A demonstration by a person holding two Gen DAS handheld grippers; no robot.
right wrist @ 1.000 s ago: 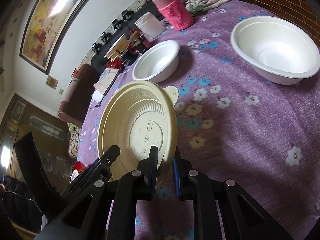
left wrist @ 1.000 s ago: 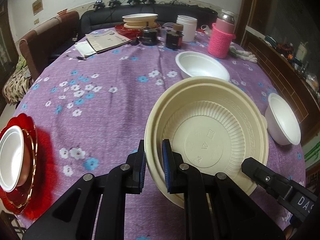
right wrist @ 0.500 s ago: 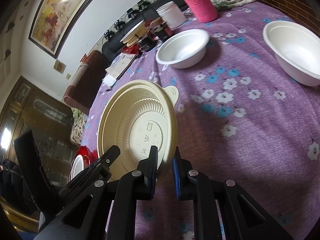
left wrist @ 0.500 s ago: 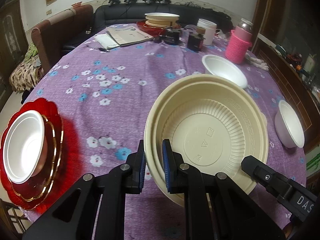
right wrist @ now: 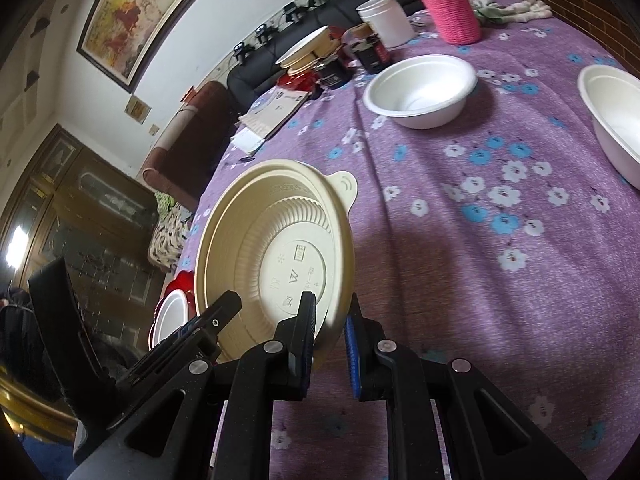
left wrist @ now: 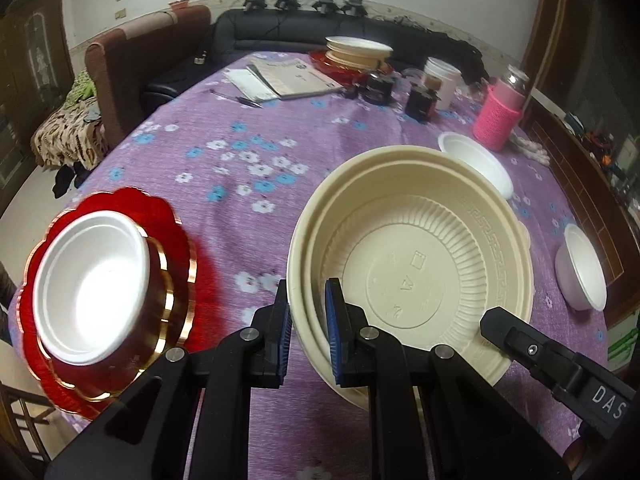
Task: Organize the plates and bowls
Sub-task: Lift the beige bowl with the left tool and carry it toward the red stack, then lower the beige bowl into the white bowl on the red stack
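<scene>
Progress: partial | left gripper (left wrist: 307, 330) and right gripper (right wrist: 329, 334) jaws clamped cream bowl (left wrist: 416, 264) rim, airborne | white bowl (left wrist: 92, 280) nested on red plate (left wrist: 176, 280), lower left | two white bowls (right wrist: 420, 90) loose, upper right of counter (right wrist: 480, 280)

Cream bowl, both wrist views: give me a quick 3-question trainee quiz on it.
1. True or false: only the left gripper grips the cream bowl.
2. The white bowl at the left table edge sits on: A) a red plate, B) a booklet, C) bare cloth?
3. Fill in: the cream bowl is ___ the tablecloth.

Key: 1 false, the right gripper clamps its rim too. 2 A. 3 lifted off.
</scene>
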